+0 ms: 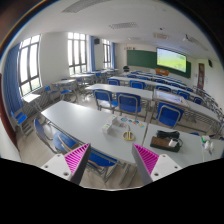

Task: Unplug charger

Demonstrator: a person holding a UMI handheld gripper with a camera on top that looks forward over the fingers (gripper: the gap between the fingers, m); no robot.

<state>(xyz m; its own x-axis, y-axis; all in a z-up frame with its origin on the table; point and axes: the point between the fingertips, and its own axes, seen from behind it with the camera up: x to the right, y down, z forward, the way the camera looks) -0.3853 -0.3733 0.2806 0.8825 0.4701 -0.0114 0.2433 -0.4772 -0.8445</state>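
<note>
My gripper is open, with its two pink-padded fingers wide apart and nothing between them. It is held high above a long white table. On the table, ahead and to the right of the fingers, lies a dark boxy object that may be the charger or its socket; I cannot tell which. A small yellowish object stands on the table just left of it.
This is a classroom with rows of white tables and blue chairs. A lit projector screen hangs on the far wall. Windows line the left wall. A blue chair stands just below the fingers.
</note>
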